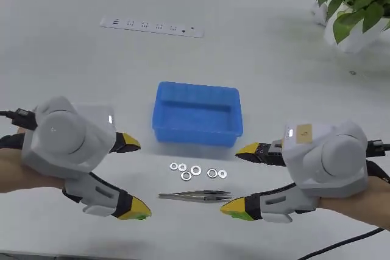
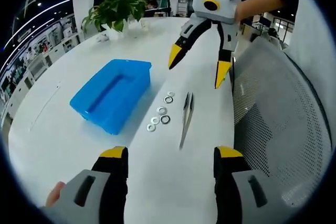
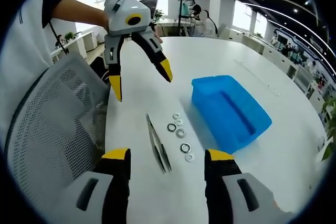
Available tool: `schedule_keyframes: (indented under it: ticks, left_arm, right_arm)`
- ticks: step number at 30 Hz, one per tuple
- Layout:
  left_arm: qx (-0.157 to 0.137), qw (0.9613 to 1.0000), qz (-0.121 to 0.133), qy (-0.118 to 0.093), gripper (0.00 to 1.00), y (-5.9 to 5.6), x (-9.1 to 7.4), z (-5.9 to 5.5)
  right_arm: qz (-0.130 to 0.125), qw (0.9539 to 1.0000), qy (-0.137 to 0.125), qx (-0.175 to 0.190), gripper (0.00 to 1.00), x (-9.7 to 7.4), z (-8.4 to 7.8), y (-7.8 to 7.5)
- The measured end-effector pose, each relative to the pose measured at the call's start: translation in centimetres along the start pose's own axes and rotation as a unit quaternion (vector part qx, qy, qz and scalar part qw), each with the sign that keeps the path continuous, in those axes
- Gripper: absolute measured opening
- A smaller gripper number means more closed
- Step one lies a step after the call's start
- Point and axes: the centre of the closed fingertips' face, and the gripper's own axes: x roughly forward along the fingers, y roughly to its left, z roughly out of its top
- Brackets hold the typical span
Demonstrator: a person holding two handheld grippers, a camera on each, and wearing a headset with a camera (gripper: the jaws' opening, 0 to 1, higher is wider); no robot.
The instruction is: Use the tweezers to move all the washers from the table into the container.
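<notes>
Metal tweezers (image 1: 196, 196) lie flat on the white table near its front edge, between my two grippers. Several small silver washers (image 1: 196, 170) sit in a loose row just beyond them. Behind the washers stands an empty blue container (image 1: 196, 114). My left gripper (image 1: 135, 176) is open to the left of the tweezers; my right gripper (image 1: 241, 178) is open to their right. Both hold nothing. The left gripper view shows the tweezers (image 2: 186, 118), washers (image 2: 160, 118) and container (image 2: 112, 94) ahead. In the right gripper view appear the tweezers (image 3: 157, 144), washers (image 3: 180, 132) and container (image 3: 230, 110).
A white power strip (image 1: 152, 27) lies far back on the table. A potted green plant (image 1: 349, 1) stands at the back right. A mesh office chair (image 3: 52, 129) sits by the table's front edge. A cable (image 1: 341, 245) trails from the right gripper.
</notes>
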Motion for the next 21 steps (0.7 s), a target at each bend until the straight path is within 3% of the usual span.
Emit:
schedule_keyframes:
  ticks: [6,10,14,21]
  left_arm:
    - [-0.001,1.0000,0.000,0.000,0.64,-0.1,1.4,0.0]
    - [0.010,0.9998,-0.014,0.014,0.59,-0.9,2.7,-0.5]
    - [0.019,0.9996,-0.012,0.017,0.57,-1.0,3.4,-0.4]
    - [0.040,0.9983,-0.018,0.038,0.46,-1.5,4.3,-1.3]
  right_arm:
    - [0.019,0.9998,0.008,0.002,0.45,1.4,-0.1,0.7]
    - [0.038,0.9989,0.029,-0.003,0.39,2.4,-0.7,1.2]
    - [0.053,0.9980,0.035,-0.001,0.36,3.3,-0.7,1.5]
    - [0.079,0.9949,0.058,-0.022,0.25,4.5,-0.9,1.9]
